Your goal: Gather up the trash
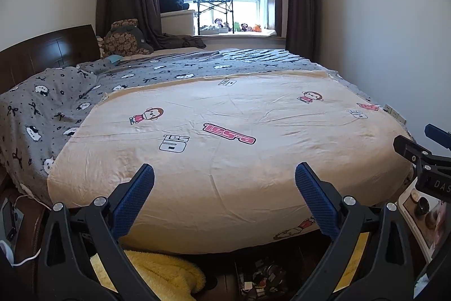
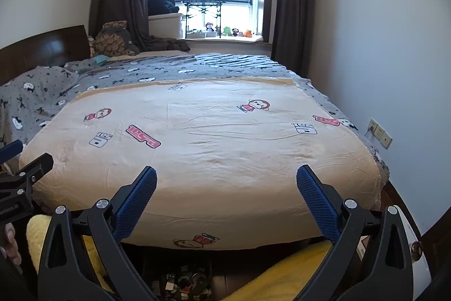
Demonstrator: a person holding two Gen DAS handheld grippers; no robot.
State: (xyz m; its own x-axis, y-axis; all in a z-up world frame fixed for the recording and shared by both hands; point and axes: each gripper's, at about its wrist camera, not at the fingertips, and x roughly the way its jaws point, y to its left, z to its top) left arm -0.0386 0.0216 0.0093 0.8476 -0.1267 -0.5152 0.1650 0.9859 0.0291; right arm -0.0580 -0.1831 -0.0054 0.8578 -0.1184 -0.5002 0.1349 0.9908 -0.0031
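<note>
**Operator:** While both grippers hang level at the near end of the bed, I see the left gripper (image 1: 224,174) with its blue pads spread wide and nothing between them. The right gripper (image 2: 227,175) is the same: pads far apart, empty.

**Observer:** Where is the trash?

**Operator:** Low down, on the dark floor under the near edge of the bed, I can make out a small heap of litter (image 1: 260,277). The right wrist camera shows it too, near the bottom centre (image 2: 186,282). What the pieces are I cannot tell; they are small and in shadow.

**Observer:** What lies around it?

**Operator:** A yellow fluffy blanket (image 1: 157,270) sits on the floor just left of the heap, and yellow fabric shows on its right as well. Above it the cream bedsheet (image 1: 231,154) with cartoon monkeys hangs over the mattress edge. Farther off, a grey patterned blanket (image 1: 56,103) covers the far and left part of the bed, by the dark headboard (image 1: 42,52).

**Observer:** Can you see one gripper from the other?

**Operator:** Yes, the right one shows at the right edge of the left camera, and the left one at the left edge of the right camera.
</note>
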